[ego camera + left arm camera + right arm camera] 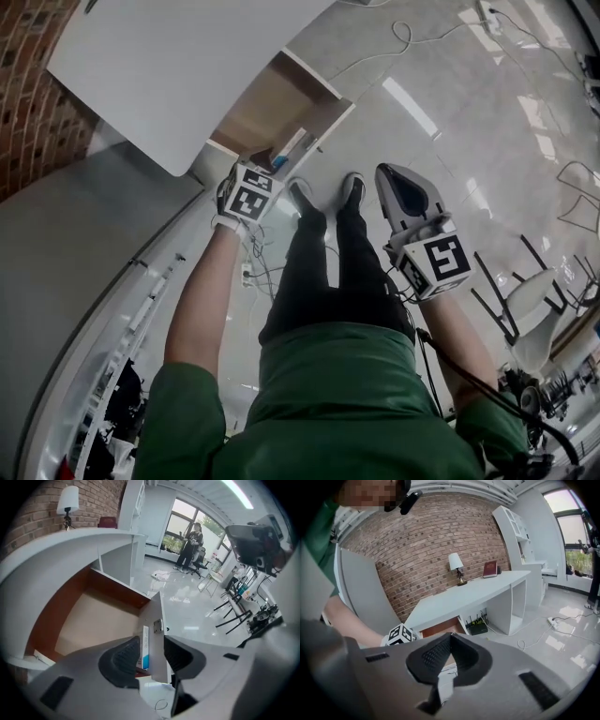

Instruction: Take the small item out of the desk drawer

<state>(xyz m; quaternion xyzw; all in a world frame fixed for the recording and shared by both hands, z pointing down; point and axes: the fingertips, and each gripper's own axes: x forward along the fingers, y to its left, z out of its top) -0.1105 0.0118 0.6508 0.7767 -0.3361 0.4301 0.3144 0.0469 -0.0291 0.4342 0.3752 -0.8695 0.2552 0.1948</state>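
The left gripper's [151, 651] 2 jaws stand apart, straddling the drawer [157, 613] front and the box [145, 645]. The box stands on edge, long axis along that front. The right gripper's [450, 644] jaws are together.

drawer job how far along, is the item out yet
Done: the white desk drawer with brown inside is open. In hand: the left gripper, jaws open, straddles the small white-and-blue box standing at the drawer's front, no grip yet. Left: close on it, lift it out. The right gripper is shut, empty.

Lamp [456, 566] before brick wall [419, 538]
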